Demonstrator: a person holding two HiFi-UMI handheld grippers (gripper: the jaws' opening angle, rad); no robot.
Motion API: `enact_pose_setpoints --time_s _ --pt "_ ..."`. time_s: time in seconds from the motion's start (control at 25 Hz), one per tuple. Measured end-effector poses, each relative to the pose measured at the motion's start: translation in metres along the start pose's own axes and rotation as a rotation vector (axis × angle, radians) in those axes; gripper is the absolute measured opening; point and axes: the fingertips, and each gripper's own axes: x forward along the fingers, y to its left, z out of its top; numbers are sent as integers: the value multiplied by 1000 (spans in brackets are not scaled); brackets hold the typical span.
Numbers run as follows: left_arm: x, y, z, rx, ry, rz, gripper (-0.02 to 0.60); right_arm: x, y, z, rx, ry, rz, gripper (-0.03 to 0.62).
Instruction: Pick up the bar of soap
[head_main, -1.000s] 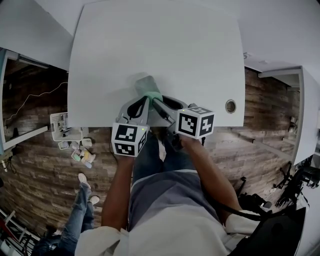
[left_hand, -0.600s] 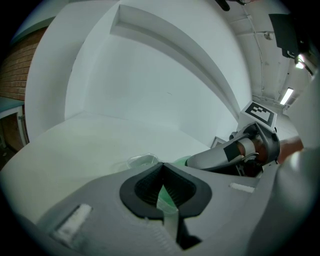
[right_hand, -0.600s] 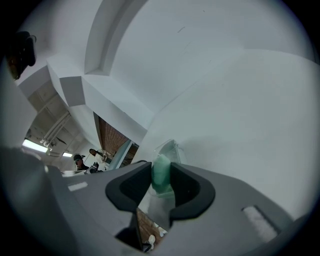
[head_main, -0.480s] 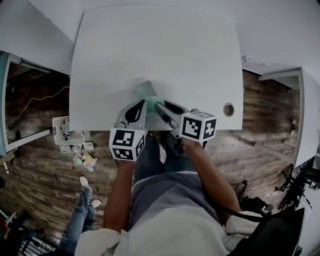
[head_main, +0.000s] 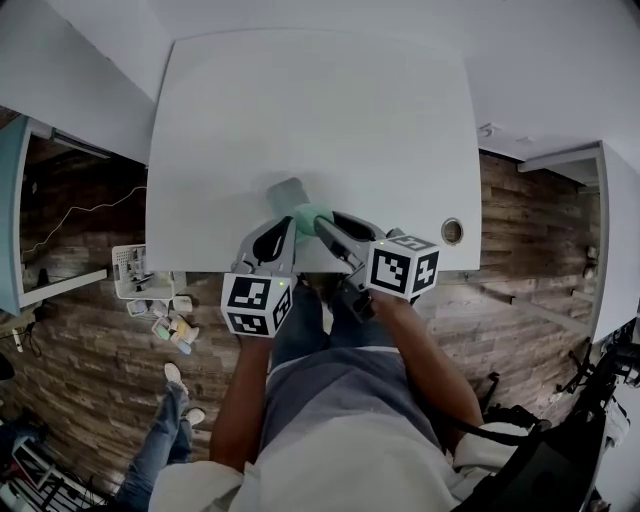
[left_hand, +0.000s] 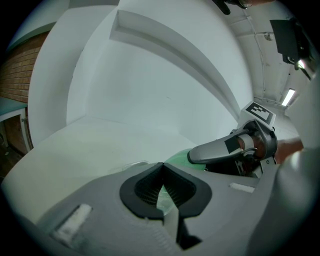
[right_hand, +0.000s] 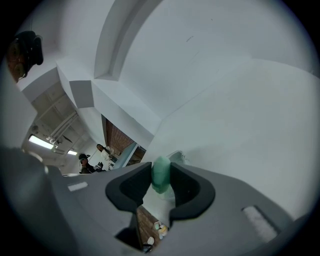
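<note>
Grips the green bar of soap (head_main: 311, 216) in the right gripper (head_main: 322, 226), jaws partway apart, pads pressed against its two sides. Pinches a thin clear wrapper (left_hand: 163, 197) in the left gripper (head_main: 291, 225), jaws drawn almost together, tips meeting. Places both grippers side by side, tips angled toward each other, just far of the near edge of the white table (head_main: 300, 100), a little left of its middle. Puts the soap there too, between the two sets of tips, over the tabletop close to that near edge; cannot tell whether resting or lifted. Shows a greyish-green patch (head_main: 288, 192) on the tabletop just far of the soap, shadow or wrapper unclear. Leaves broad white surface far, left and right of the grippers, out to the rounded far corners. Sets a round cable hole (head_main: 452, 232) near the right near corner, well apart from the right gripper. Drops off to wood-plank floor (head_main: 80, 330) past the left, right and near edges.
</note>
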Motion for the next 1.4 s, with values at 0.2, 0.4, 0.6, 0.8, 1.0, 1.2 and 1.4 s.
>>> enact_pose_setpoints --time_s 0.2,0.4,0.6,0.8,1.0,1.2,1.4 --pt "-2 -5 16 6 -18 6 2 -9 7 13 -19 -17 19 120" --pt "-5 -8 36 13 -51 16 2 -19 18 30 -57 -56 47 120" --pt "-9 -12 57 17 -91 24 2 -29 35 47 -104 -88 79 120" --pt "-9 -22 78 33 -125 22 2 -42 45 63 -129 -115 104 120" --pt "-10 -27 92 47 -148 24 2 -49 50 75 -147 -142 110 120" --pt "-15 -31 107 50 -177 19 2 -56 60 84 -173 -171 118 120" --pt "-23 -37 125 65 -210 15 2 -65 74 96 -193 -210 133 120"
